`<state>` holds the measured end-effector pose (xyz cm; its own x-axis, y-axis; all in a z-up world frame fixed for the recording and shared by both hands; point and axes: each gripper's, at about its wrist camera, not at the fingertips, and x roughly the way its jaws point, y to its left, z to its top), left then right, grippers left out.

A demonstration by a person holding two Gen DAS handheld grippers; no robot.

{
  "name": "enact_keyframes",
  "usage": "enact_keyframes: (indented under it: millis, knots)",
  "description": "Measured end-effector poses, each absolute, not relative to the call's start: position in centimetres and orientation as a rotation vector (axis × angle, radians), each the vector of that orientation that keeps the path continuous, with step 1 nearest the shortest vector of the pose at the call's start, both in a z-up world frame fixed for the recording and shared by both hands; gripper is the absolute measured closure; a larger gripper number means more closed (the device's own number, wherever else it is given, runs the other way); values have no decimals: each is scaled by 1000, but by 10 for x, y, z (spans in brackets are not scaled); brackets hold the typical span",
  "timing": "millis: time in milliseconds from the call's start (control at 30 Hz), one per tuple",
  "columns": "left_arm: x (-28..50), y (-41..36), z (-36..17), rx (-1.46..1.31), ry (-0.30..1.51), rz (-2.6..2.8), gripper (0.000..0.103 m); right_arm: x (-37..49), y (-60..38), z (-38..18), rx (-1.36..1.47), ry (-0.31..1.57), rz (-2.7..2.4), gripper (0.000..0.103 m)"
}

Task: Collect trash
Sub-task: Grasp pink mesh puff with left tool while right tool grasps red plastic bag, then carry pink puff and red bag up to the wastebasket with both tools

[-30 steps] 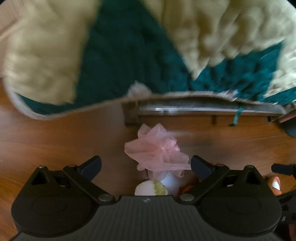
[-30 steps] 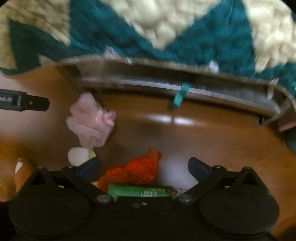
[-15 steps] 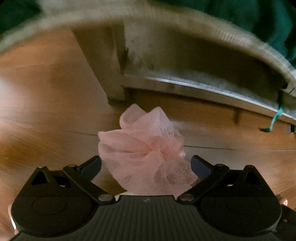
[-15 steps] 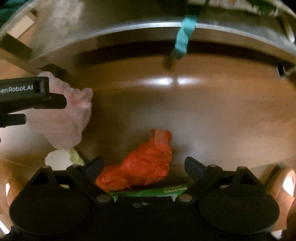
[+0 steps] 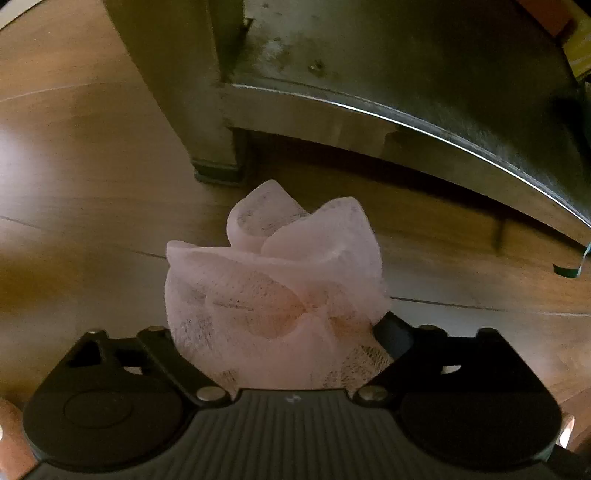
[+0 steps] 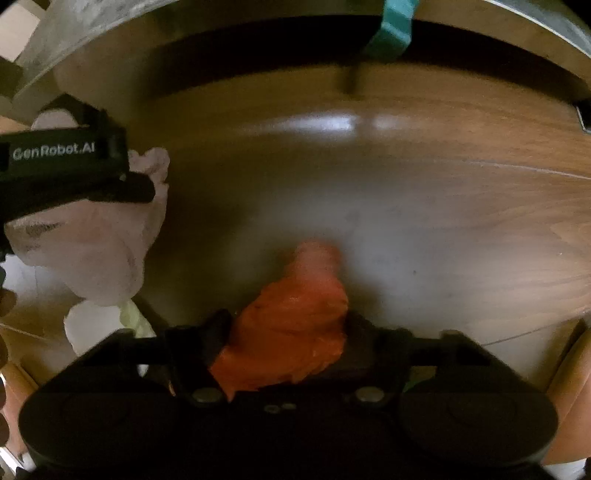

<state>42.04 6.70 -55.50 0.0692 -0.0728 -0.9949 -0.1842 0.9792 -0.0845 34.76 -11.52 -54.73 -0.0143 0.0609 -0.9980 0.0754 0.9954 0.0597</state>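
A crumpled pink mesh wad (image 5: 280, 295) lies on the wooden floor between the jaws of my left gripper (image 5: 280, 332), which press against its sides. The same pink wad (image 6: 96, 251) shows in the right wrist view under the left gripper (image 6: 74, 173). My right gripper (image 6: 284, 332) has closed on a crumpled orange wad (image 6: 291, 325). A white and pale-green crumpled piece (image 6: 99, 325) lies on the floor just left of the right gripper.
A metal bed frame rail (image 5: 406, 122) and its leg (image 5: 207, 129) stand close behind the pink wad. A teal strap (image 6: 391, 29) hangs from the frame. Wooden floor (image 6: 461, 206) stretches to the right.
Both grippers moved down and forward to the floor. The left jaws closed in around the pink wad. The right jaws closed on the orange wad.
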Motion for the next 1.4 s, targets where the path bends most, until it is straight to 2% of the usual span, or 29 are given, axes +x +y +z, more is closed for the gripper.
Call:
enact_keyframes:
  millis: [233, 300, 367, 467, 700, 1033, 1300, 1400]
  knots:
    - [416, 72, -555, -250, 1477, 68, 43, 347, -114, -538, 82, 1562, -17, 47]
    - [414, 79, -553, -270, 1474, 72, 52, 347, -112, -531, 75, 1545, -14, 51]
    - [411, 82, -550, -282, 1473, 79, 64, 346, -113, -524, 62, 1530, -6, 54]
    - [406, 82, -546, -269, 1475, 98, 70, 346, -113, -513, 32, 1508, 5, 57]
    - [396, 77, -523, -194, 1471, 82, 74, 339, -125, -469, 3, 1446, 28, 59]
    - [376, 62, -460, 10, 1459, 60, 75, 323, -145, -343, 11, 1316, 72, 59]
    - [346, 64, -367, 120, 1346, 101, 76, 293, -146, -235, 8, 1186, 176, 59]
    - [327, 83, -310, 89, 1281, 107, 76, 277, -146, -188, -6, 1116, 226, 59]
